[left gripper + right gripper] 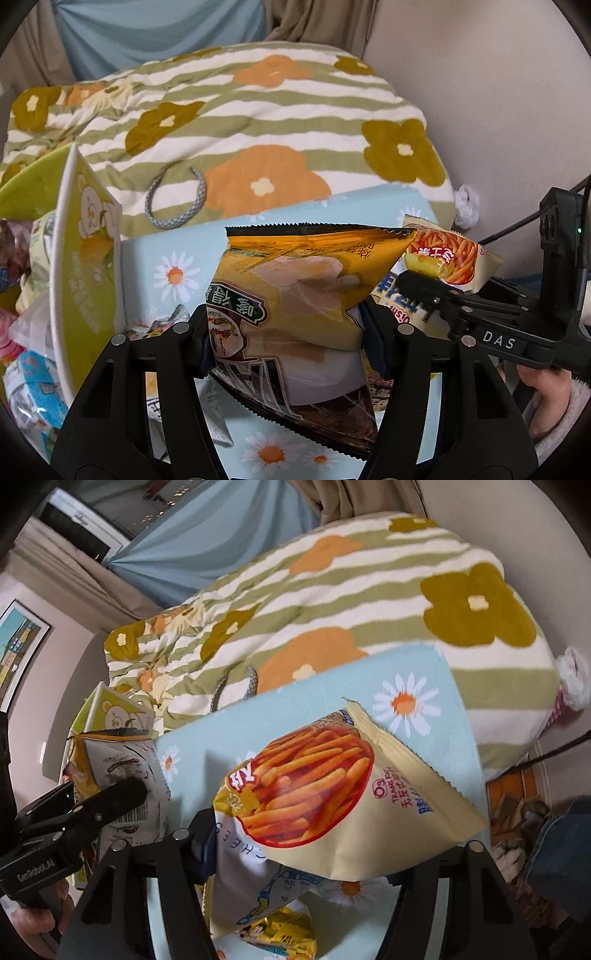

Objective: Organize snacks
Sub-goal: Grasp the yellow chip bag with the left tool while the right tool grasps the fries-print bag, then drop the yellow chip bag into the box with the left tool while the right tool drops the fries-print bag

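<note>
The left hand-held gripper was clenched on a yellow chip bag, lifted above the daisy sheet. At its 2 o'clock, the right hand-held gripper grasped a cheese-stick bag.

left gripper: black, silver screws, navy pads | right gripper: black, "DAS" label, cable, green LED | hand: fluffy white sleeve

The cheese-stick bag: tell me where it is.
The cheese-stick bag is held in the right gripper, above the daisy-print sheet, right of the orange chip bag that the left gripper holds.
</note>
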`<state>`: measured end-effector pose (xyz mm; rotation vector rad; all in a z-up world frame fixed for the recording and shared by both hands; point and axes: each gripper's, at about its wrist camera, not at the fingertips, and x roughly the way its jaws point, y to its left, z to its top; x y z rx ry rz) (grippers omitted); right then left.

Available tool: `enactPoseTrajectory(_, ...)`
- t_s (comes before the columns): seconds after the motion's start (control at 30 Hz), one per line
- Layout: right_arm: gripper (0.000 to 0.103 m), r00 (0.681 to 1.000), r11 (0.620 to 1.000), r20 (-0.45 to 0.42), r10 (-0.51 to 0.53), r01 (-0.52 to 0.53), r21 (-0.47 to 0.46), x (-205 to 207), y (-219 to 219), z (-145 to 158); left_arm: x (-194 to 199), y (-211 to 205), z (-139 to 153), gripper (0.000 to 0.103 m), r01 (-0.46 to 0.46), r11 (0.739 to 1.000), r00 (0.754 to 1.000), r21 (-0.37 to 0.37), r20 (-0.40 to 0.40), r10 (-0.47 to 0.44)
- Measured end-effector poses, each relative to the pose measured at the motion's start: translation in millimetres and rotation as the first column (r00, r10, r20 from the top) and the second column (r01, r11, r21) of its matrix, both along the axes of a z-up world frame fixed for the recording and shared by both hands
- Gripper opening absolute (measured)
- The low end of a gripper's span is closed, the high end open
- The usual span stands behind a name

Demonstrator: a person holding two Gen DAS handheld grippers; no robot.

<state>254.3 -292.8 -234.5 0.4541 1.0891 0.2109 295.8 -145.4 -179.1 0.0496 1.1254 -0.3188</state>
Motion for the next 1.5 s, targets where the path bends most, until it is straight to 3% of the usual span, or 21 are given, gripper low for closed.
enactPoseTrajectory(0.4, 0.061, 0.982, 0.994, 0.154, 0.108, -0.101, -0.053, -9.6, 19.6, 80.8, -31.9, 32.3, 77.5, 0.061, -0.066, 0.995, 0.986, -0.079, 0.15, 0.077)
enactPoseTrajectory(0.73, 0.061, 0.926, 0.968, 0.283, 0.251, -0.244, -0.063, -10.7, 97.6, 134.9, -56.7, 133.1, 128.4, 0.061, -0.211, 0.974, 0.945, -0.077, 0.241, 0.223)
enactPoseTrajectory(0.97, 0.061, 0.896, 0.948, 0.313, 0.315, -0.309, -0.072, 6.0, 170.8, 154.7, -38.1, 215.0, 130.4, 0.061, -0.295, 0.953, 0.929, -0.062, 0.216, 0.302)
enactPoseTrajectory(1.27, 0.061, 0.907, 0.951, 0.287, 0.31, -0.289, -0.113, 34.3, 223.0, 155.1, 11.8, 265.9, 91.0, 0.061, -0.26, 0.965, 0.957, -0.04, 0.119, 0.263)
enactPoseTrajectory(1.33, 0.061, 0.915, 0.955, 0.275, 0.296, -0.273, -0.118, 40.0, 226.2, 152.3, 24.9, 269.1, 78.9, 0.064, -0.251, 0.967, 0.962, -0.032, 0.098, 0.253)
enactPoseTrajectory(1.43, 0.061, 0.926, 0.959, 0.257, 0.275, -0.248, -0.133, 47.2, 231.5, 147.4, 34.3, 273.7, 68.1, 0.097, -0.247, 0.969, 0.966, -0.03, 0.07, 0.248)
enactPoseTrajectory(1.5, 0.061, 0.933, 0.962, 0.249, 0.26, -0.229, -0.148, 50.1, 233.2, 144.6, 31.6, 279.0, 68.3, 0.103, -0.248, 0.967, 0.963, -0.05, 0.095, 0.252)
